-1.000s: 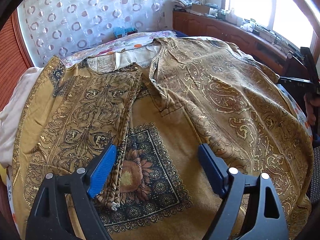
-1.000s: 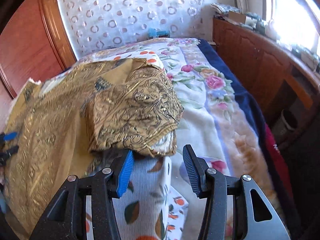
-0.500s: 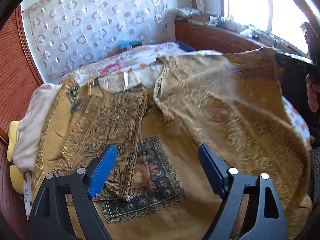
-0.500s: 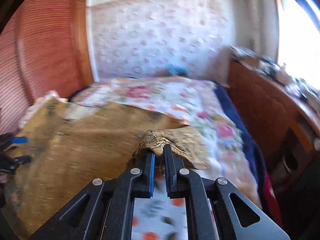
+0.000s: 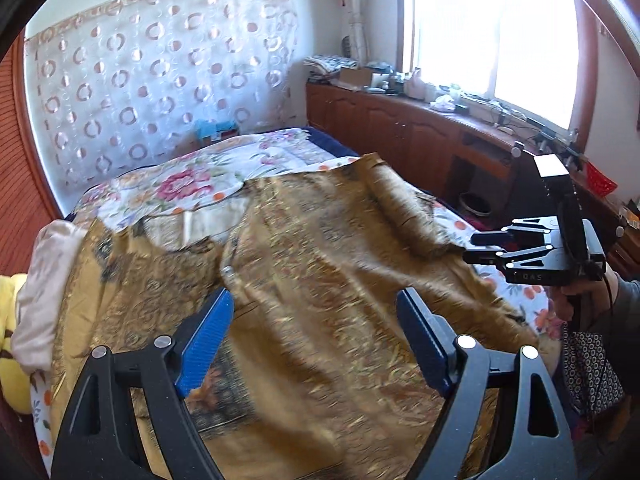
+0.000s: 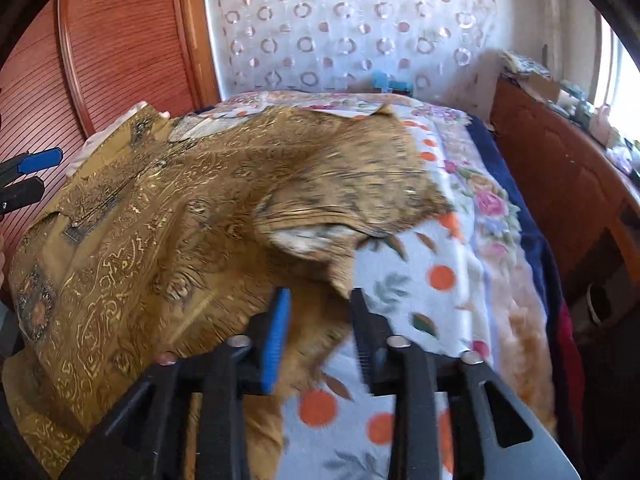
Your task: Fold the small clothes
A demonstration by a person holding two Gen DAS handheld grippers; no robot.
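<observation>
A gold patterned shirt [image 5: 312, 280] lies spread on the bed; it also shows in the right wrist view [image 6: 168, 216]. Its left sleeve is folded in over the front. Its right sleeve [image 6: 344, 200] lies loose and bunched by the bed's right side, blurred by motion. My left gripper [image 5: 316, 336] is open and empty above the shirt's lower front. My right gripper [image 6: 320, 320] is open, with shirt cloth under its jaws; it appears in the left wrist view [image 5: 480, 248] just right of the sleeve.
The bed has a floral bedspread [image 6: 452, 280]. A wooden cabinet [image 5: 420, 136] with clutter runs along the right under the window. A wooden wardrobe [image 6: 120, 52] stands on the left. A pale cloth [image 5: 36, 280] and a yellow item lie at the bed's left edge.
My right gripper closed on the right sleeve, lifted it leftward, and has now opened; the sleeve has dropped loose. My left gripper has risen and pulled back, still open.
</observation>
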